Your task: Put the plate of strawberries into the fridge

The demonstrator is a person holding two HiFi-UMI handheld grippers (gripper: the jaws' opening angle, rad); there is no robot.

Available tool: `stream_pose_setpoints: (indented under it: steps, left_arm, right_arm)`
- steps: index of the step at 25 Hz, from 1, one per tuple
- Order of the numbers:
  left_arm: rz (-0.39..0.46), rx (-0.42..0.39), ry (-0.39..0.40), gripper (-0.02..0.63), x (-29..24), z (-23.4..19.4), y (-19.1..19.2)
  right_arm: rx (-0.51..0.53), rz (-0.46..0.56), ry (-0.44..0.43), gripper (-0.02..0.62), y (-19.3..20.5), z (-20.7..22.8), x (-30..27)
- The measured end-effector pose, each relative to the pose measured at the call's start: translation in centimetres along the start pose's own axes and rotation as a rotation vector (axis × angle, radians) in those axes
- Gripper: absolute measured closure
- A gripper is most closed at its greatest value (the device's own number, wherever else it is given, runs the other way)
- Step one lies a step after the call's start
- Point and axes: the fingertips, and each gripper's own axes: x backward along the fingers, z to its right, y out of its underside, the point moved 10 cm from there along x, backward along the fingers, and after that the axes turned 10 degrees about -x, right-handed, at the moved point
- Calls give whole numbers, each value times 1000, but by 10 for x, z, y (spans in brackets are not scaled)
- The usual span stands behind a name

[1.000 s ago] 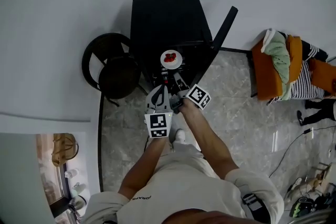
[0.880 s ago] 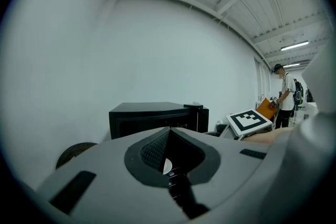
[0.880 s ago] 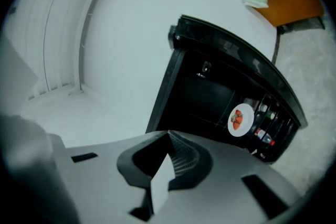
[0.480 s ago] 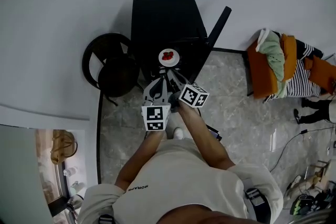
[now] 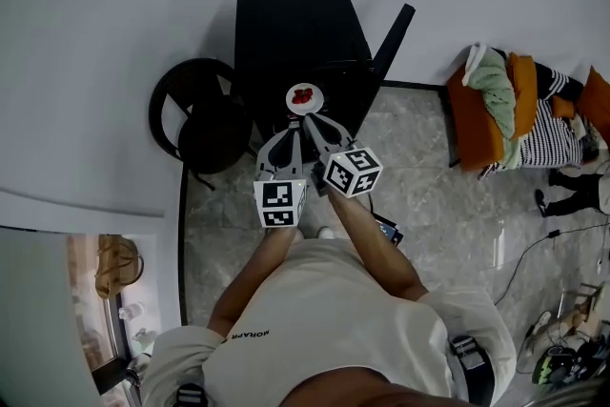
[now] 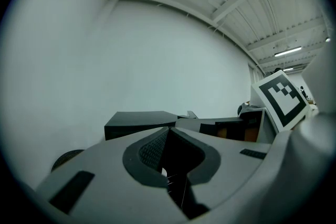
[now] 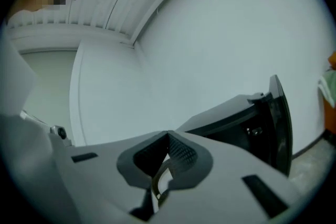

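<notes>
Since the left tongs (image 5: pixel 296 118) and right tongs (image 5: pixel 315 119) both clamp the near rim of the plate of strawberries (image 5: pixel 305 97), it sits level at the mouth of the open fridge (image 5: pixel 295 29), likely about to go inside.

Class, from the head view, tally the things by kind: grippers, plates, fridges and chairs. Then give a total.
Grey two-jaw grippers: 2 (left gripper, right gripper)
White plate of red strawberries: 1
Black fridge, door open: 1
Chairs: 2 (black round chair, orange chair draped with clothes)
Total: 6
</notes>
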Motion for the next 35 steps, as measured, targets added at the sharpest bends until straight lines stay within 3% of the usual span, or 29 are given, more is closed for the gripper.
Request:
stream_pose_setpoints:
  steps: [13,19,35]
  left_arm:
    - [21,-17,10,604,-9,-2,-3]
    - [43,-26,20,604,-10,-4,-7]
    - [50,-43,24,604,-17,-11,-6]
  right_arm:
    - [323,6,3,583,-16,-22,14]
    - [411,2,-10,583,-14,-27,18]
    - [410,4,6,583,-7,-19,12]
